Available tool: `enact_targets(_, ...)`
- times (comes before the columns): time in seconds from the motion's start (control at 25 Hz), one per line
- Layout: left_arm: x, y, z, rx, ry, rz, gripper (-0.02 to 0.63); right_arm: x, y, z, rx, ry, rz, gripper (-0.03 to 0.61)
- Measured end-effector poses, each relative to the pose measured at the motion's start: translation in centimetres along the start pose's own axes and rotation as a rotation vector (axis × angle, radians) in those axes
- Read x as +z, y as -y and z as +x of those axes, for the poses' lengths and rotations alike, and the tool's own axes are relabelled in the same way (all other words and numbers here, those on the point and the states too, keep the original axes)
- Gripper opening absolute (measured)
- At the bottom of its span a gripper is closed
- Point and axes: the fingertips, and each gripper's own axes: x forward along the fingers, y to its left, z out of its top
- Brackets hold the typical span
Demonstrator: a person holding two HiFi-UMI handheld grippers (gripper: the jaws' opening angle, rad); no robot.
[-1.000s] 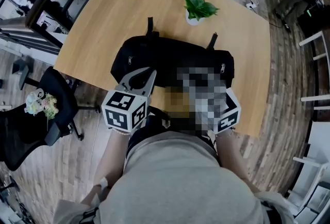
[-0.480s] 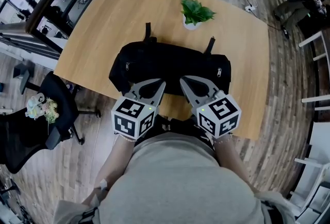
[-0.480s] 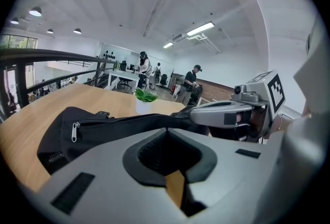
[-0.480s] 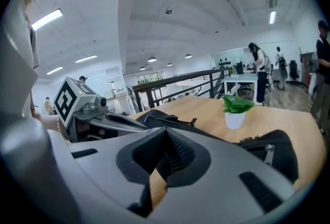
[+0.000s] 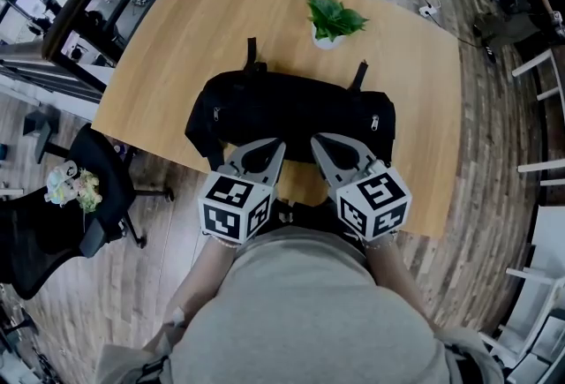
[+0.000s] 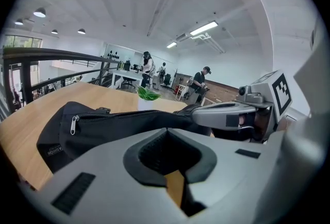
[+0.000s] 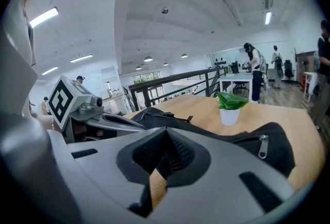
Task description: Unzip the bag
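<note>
A long black bag [image 5: 291, 109] lies across the wooden table [image 5: 203, 20], with a silver zipper pull near each end: one at the left [image 5: 217, 113] and one at the right [image 5: 375, 122]. Both grippers hover side by side over the bag's near edge. My left gripper [image 5: 279, 144] is shut with nothing in it. My right gripper [image 5: 316, 139] has just been closing and is shut, also empty. In the left gripper view the bag [image 6: 118, 122] and its left pull [image 6: 75, 124] lie ahead. The right gripper view shows the right pull [image 7: 262, 145].
A small potted plant [image 5: 334, 18] in a white pot stands on the table behind the bag. A black office chair [image 5: 88, 170] sits off the table's left corner. White chairs [image 5: 538, 100] stand at the right, and people stand at desks in the background [image 6: 147, 66].
My left gripper has moved right, closer to the right gripper, and now sits beside it at the bag's near edge. The bag has not moved.
</note>
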Motion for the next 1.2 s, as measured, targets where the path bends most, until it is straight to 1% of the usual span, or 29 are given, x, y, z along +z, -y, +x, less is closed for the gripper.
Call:
enact_targets(0.24, -0.1, 0.0, 0.0, 0.006, -0.001, 0.005, 0.018, 0.0, 0.2, -0.2, -0.014, 0.009, 0.01, 0.006)
enact_targets(0.44, 0.4, -0.2, -0.1, 0.008, 0.024, 0.005, 0.018, 0.0, 0.4, -0.2, -0.024, 0.013, 0.022, 0.006)
enact_targets(0.56, 0.6, -0.4, -0.1, 0.015, 0.022, 0.018, 0.018, -0.1, 0.6, -0.3, -0.028, 0.012, 0.032, 0.006)
enact_targets(0.88, 0.8, -1.1, -0.5, 0.042, 0.046, -0.002, 0.018, -0.6, 1.1, -0.6, -0.056, 0.011, 0.045, 0.006)
enact_targets(1.2, -0.1, -1.8, -0.7, 0.085, 0.014, -0.011, 0.018, -0.9, 1.4, -1.1, -0.074, 0.018, 0.054, 0.006)
